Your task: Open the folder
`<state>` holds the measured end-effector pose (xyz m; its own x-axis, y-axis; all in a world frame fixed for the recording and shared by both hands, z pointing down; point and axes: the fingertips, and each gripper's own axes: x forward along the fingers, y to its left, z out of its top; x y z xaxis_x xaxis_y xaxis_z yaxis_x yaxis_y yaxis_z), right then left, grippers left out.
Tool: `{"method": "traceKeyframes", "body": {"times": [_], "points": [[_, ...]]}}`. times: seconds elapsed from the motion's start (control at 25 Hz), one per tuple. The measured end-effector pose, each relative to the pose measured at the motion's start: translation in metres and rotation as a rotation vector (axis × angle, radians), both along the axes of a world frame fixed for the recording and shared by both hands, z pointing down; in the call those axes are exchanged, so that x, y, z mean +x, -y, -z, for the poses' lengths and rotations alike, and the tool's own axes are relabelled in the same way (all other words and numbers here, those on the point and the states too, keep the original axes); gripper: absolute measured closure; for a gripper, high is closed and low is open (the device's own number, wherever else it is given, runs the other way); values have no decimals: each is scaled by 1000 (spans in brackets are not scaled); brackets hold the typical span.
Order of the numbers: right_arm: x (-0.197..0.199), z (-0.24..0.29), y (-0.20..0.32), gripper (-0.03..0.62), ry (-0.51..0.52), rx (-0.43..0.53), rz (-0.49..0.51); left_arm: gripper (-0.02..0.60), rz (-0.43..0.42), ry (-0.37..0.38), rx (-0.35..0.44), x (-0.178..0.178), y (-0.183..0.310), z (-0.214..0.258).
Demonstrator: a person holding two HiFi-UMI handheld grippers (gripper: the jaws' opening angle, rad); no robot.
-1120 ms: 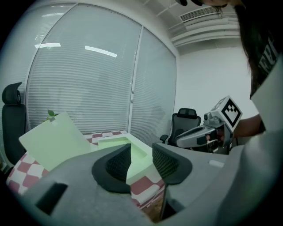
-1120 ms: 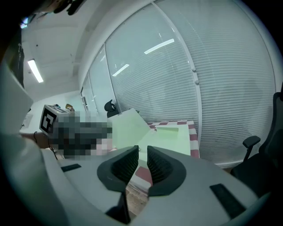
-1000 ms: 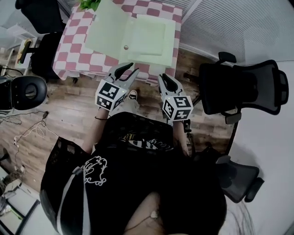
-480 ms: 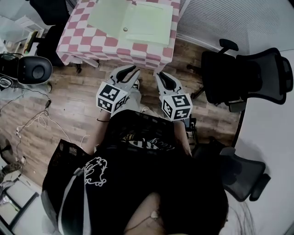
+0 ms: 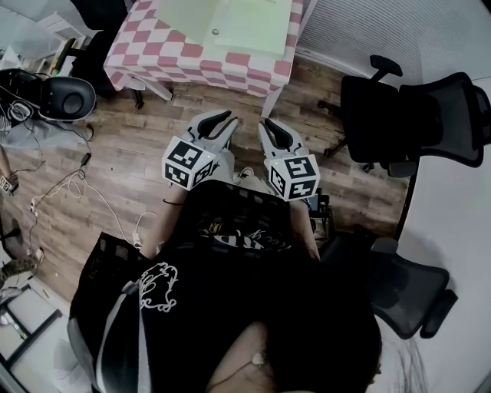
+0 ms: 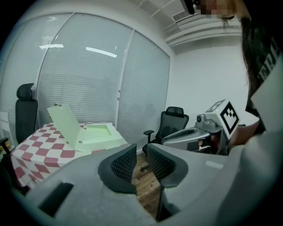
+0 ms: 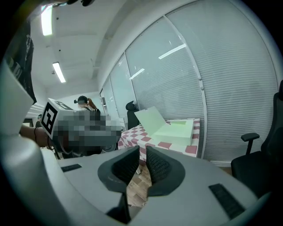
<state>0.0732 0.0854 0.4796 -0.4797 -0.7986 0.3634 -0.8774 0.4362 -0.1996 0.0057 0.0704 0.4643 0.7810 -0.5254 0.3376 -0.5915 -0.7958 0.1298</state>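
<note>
The pale green folder [image 5: 230,19] lies open on the pink-and-white checked table [image 5: 192,65], at the top edge of the head view. Its cover stands raised in the left gripper view [image 6: 66,123] and in the right gripper view [image 7: 154,119]. My left gripper [image 5: 227,119] and my right gripper [image 5: 268,124] hang side by side over the wooden floor, well short of the table. Both point towards the table. Each has its jaws nearly together, with only a thin slit and nothing between the pads [image 6: 126,163] [image 7: 126,165].
A black office chair [image 5: 414,115] stands to the right of the table and another [image 5: 406,292] beside the person. A dark chair [image 5: 65,96] and loose cables [image 5: 69,192] lie at the left. Window blinds [image 6: 88,79] run behind the table.
The table and folder have slid towards the top of the head view. The person and both grippers have drawn back from the table, over the floor.
</note>
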Motion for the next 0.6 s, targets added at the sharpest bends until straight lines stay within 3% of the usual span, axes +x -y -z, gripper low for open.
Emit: {"method": "traceKeyframes", "body": {"times": [0.36, 0.6], "points": [[-7, 3, -14, 543, 3, 12, 0, 495, -31, 3, 1, 2, -22, 7], [-35, 5, -16, 545, -11, 25, 3, 497, -58, 2, 27, -16, -34, 14]]}}
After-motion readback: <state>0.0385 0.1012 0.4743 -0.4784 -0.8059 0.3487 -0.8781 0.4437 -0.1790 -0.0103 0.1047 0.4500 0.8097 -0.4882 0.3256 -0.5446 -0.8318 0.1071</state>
